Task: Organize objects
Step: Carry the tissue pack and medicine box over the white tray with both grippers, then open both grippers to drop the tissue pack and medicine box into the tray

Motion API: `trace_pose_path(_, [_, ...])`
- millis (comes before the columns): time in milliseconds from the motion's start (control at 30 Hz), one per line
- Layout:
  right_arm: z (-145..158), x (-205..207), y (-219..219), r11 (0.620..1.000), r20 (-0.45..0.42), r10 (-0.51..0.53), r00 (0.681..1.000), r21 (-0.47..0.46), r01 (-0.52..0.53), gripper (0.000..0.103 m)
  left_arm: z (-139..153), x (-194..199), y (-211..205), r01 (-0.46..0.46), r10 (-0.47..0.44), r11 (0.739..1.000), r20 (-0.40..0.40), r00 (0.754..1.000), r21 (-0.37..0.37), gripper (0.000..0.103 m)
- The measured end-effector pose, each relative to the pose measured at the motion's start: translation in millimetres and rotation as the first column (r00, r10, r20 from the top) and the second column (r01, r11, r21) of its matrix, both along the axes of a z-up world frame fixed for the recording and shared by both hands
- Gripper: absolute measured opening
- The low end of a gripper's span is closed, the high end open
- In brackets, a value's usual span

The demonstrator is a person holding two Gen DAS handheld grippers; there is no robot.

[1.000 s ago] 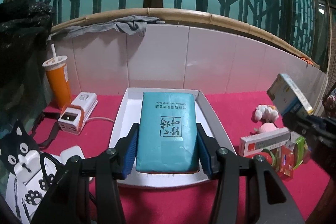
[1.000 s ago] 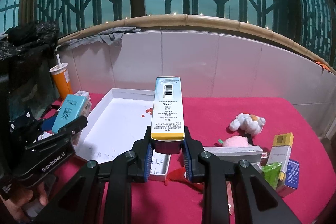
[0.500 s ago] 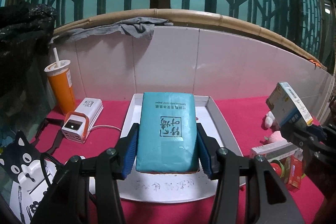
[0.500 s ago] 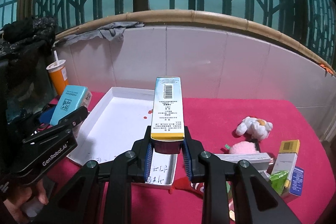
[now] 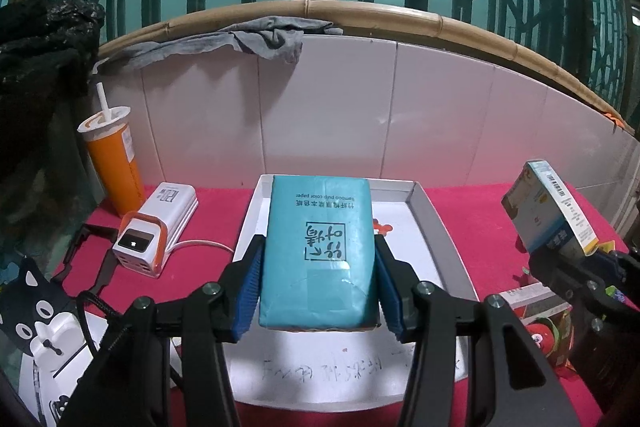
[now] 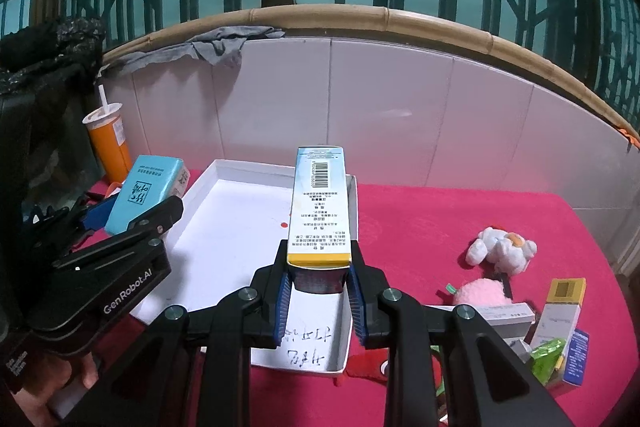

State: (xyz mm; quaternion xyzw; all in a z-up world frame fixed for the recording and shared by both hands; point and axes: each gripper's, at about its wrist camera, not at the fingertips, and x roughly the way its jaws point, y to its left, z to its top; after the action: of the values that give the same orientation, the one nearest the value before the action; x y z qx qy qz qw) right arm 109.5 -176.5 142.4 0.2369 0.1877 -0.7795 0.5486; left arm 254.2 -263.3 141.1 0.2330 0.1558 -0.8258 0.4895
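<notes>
Red tabletop [image 6: 440,219]: orange cup [image 5: 114,163], plush toys [image 6: 500,247].

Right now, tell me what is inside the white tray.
The white tray holds nothing except small red marks and handwriting on its floor. The teal tissue pack and tall box cover part of it in each view.

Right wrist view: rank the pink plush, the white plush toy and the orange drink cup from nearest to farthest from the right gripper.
From the right gripper, shut on a tall barcode box:
1. Pink plush, low on the right, next to the small boxes.
2. White plush toy, on the right, farther back on the red cloth.
3. Orange drink cup, far left, against the tiled wall.
</notes>
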Motion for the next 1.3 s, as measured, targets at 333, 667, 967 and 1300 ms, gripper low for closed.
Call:
trace_pose_path(333, [-8.3,-5.0,-16.4,1.0,0.014,-0.009,1.0,0.019,0.008,0.027,-4.2,-7.8,-11.5,-0.007,0.007,1.0,0.015,1.0,0.011,0.05])
trace_pose_path(667, [-20.9,-10.8,-32.9,0.998,0.035,-0.014,0.999,0.055,0.012,0.027,-15.5,-16.7,-28.0,-0.013,0.012,0.999,0.034,0.999,0.03,0.051])
trace_pose_path(967, [-40.4,-18.6,-59.7,0.994,0.042,-0.036,0.998,0.101,0.031,0.027,-33.7,-24.3,-51.6,-0.029,0.024,0.997,0.058,0.998,0.078,0.051])
trace_pose_path(1300, [-69.2,-25.9,-86.5,0.985,0.049,-0.048,0.998,0.17,0.039,0.027,-51.5,-30.7,-71.7,-0.042,0.031,0.991,0.085,0.996,0.129,0.051])
